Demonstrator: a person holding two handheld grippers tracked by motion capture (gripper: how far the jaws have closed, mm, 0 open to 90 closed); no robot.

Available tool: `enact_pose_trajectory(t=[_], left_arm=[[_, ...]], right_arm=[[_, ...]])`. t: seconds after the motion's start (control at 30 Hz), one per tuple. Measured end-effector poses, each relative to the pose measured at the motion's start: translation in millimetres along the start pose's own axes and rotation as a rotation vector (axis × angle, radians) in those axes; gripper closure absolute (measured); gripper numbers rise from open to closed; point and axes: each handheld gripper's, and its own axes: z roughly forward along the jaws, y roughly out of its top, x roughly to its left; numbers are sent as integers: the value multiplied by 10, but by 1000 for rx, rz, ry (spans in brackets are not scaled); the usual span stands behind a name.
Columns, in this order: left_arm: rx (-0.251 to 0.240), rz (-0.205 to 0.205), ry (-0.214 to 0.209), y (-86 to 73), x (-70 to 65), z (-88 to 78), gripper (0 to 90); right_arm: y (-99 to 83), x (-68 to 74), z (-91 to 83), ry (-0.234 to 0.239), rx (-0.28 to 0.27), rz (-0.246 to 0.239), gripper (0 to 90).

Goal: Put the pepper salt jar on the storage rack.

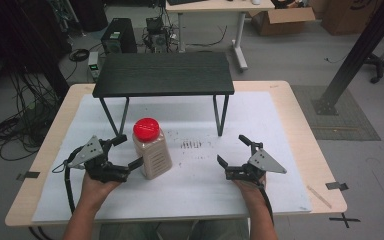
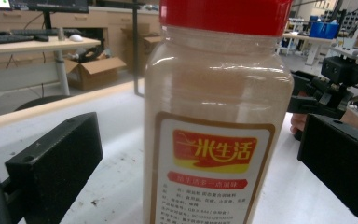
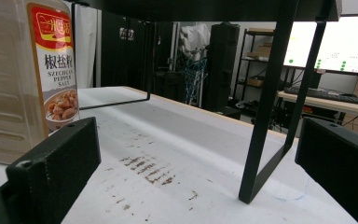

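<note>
Spread wide, left gripper [image 1: 125, 151] brackets the red-capped jar [image 1: 151, 148]; right gripper [image 1: 232, 152], at three o'clock, gapes empty.

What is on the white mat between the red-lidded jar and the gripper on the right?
Between the clear plastic red-lidded jar and the right gripper, the white mat is bare except for dark brown smudges, seen in the high view.

One jar [image 1: 151, 149], one black shelf [image 1: 163, 74], two tools.
</note>
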Motion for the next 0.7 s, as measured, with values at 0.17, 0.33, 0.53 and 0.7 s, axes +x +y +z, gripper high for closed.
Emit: enact_pose_trajectory(t=[0.17,0.33,0.53,0.7], left_arm=[[16,4,-9,24,-9,71,2],[34,6,-16,33,-10,136,2],[49,8,-27,30,-26,221,2],[52,1,-34,23,-34,298,2]], right_arm=[[0,-1,-1,0,-1,0,0],[-1,0,-2,-1,-3,-1,0],[-1,3,-4,-1,-3,-3,0],[-1,3,-5,-1,-5,-4,0]])
